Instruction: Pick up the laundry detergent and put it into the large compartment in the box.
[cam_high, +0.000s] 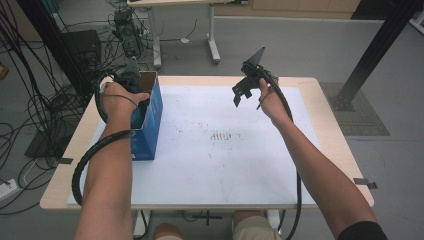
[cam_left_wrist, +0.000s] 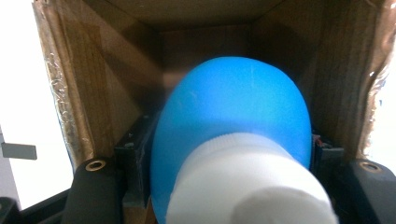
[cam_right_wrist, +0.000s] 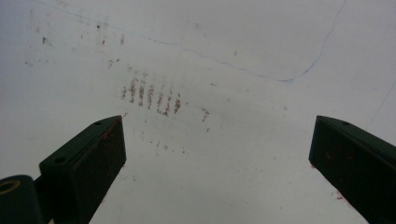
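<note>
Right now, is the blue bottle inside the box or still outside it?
Inside. The left gripper view shows the blue bottle, white cap toward the camera, surrounded by the box's brown cardboard walls; the left gripper is shut on it.

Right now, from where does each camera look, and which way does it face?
High view: above the table, looking forward and down; both forearms, left gripper, right gripper.
Left gripper view: faces into the box; blue bottle between its jaws.
Right gripper view: faces the white mat; open jaws.
Shared: the box, high and left views.
</note>
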